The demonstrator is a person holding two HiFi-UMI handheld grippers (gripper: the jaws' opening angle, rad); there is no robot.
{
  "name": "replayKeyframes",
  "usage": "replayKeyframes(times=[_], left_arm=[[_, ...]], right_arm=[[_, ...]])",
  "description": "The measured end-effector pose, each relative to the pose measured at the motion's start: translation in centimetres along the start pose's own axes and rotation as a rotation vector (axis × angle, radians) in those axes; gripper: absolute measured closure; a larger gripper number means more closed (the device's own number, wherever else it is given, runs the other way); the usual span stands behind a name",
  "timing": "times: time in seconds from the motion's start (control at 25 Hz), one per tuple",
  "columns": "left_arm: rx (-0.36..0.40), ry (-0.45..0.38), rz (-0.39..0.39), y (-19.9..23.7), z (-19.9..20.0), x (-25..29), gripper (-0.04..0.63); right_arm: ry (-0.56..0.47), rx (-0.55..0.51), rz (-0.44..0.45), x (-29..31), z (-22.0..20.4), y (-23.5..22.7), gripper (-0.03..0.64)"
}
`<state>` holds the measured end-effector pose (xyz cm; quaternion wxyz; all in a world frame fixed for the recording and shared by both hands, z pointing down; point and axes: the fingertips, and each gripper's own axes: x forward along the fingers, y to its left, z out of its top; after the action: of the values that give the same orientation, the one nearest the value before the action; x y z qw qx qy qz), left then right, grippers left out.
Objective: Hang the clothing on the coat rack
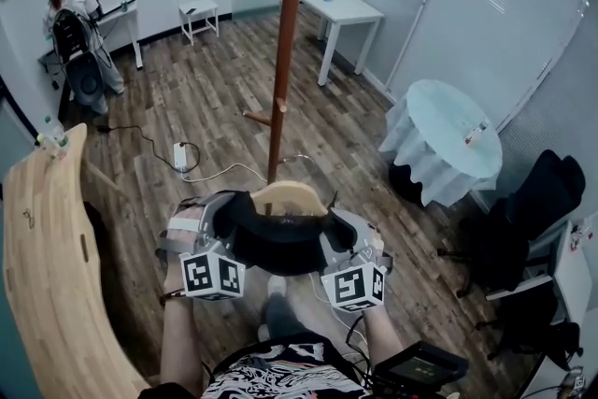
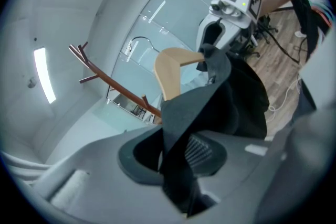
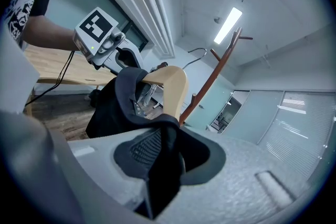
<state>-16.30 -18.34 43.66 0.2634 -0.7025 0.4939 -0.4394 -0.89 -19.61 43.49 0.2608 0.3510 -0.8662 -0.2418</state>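
A black garment [image 1: 277,244] hangs on a pale wooden hanger [image 1: 288,197], held up level between my two grippers in front of the brown wooden coat rack [image 1: 286,61]. My left gripper [image 1: 220,225] is shut on the garment's left shoulder, and the cloth [image 2: 178,113] is pinched between its jaws [image 2: 176,157]. My right gripper [image 1: 342,235] is shut on the right shoulder, black cloth [image 3: 126,97] folded between its jaws [image 3: 165,152]. The hanger [image 3: 173,86] has a metal hook [image 3: 197,52] that points toward the rack's pole [image 3: 212,76]. Its pegs [image 2: 86,57] stick out higher up.
A round table with a white cloth [image 1: 448,140] stands to the right, black office chairs [image 1: 533,210] beyond it. At the back are a white desk [image 1: 344,9] and a white chair [image 1: 198,5], with a person [image 1: 73,19] at back left. A curved wooden counter [image 1: 42,266] lies left. A power strip [image 1: 181,156] is near the rack's foot.
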Motion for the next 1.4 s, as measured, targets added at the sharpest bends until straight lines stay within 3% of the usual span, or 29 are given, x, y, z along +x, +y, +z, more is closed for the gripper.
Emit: replayKeyframes(times=[1.4], left_arm=[[-0.038, 0.048, -0.049, 5.0, -5.9, 16.7, 0.509]], right_arm=[[0.024, 0.038, 0.077, 17.7, -4.5, -5.7, 0.518]])
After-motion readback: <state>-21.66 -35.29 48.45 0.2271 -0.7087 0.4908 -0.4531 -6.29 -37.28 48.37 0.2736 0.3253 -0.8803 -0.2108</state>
